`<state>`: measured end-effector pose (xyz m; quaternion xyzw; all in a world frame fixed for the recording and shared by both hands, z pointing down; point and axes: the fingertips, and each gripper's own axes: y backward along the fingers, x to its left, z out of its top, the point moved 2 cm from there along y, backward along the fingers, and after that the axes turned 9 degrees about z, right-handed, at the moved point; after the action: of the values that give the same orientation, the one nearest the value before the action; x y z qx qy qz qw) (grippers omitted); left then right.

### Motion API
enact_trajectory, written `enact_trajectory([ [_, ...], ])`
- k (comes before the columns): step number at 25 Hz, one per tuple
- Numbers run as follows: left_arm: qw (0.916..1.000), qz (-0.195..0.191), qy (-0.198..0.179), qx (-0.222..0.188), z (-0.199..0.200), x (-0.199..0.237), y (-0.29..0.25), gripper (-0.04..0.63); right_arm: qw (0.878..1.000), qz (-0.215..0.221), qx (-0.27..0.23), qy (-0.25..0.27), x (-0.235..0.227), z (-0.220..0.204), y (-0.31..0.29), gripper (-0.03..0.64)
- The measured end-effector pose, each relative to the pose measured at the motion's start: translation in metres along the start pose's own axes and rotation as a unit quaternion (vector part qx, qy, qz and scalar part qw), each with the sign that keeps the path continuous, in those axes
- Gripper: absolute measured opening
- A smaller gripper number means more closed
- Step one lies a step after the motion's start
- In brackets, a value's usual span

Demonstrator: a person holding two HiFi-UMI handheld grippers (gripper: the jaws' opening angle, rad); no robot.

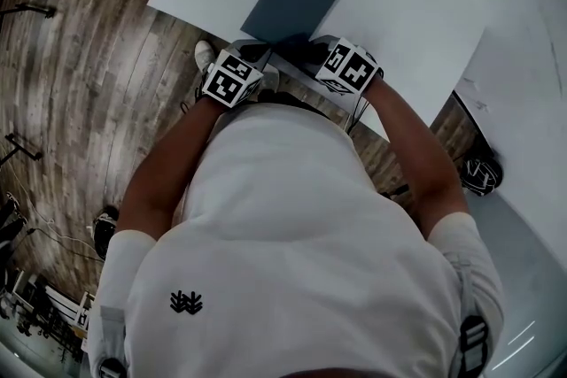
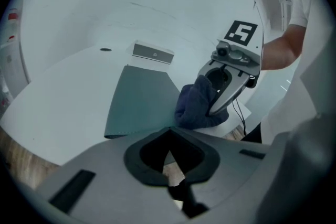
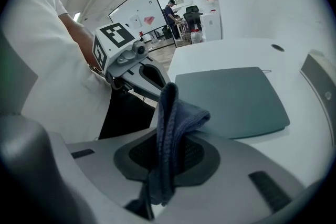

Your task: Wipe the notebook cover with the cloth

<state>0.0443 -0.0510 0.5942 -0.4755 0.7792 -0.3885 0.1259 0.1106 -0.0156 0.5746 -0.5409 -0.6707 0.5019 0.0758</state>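
Right gripper point(image 3: 167, 162) clamping cloth point(image 3: 171, 113), notebook point(image 3: 231, 99) beyond

cloth point(image 3: 168, 134): soft napped fabric | notebook point(image 3: 231, 99): matt cover | table point(image 3: 220, 57): smooth white

Notebook point(image 1: 291, 3): closed, with a plain dark grey-green cover, lying flat on the white table point(image 1: 399, 22) near its front edge. Cloth point(image 3: 173, 128): dark blue, bunched and folded, clamped between the jaws of the right gripper point(image 2: 216, 105) at the notebook's near corner.
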Motion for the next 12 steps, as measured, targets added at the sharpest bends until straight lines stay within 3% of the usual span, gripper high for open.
enact_trajectory([
  [12,0.9998,-0.007,0.015,-0.012,0.000,0.000,-0.004,0.005,0.999,-0.032,0.024,-0.004,-0.055,-0.006,0.029,0.061],
])
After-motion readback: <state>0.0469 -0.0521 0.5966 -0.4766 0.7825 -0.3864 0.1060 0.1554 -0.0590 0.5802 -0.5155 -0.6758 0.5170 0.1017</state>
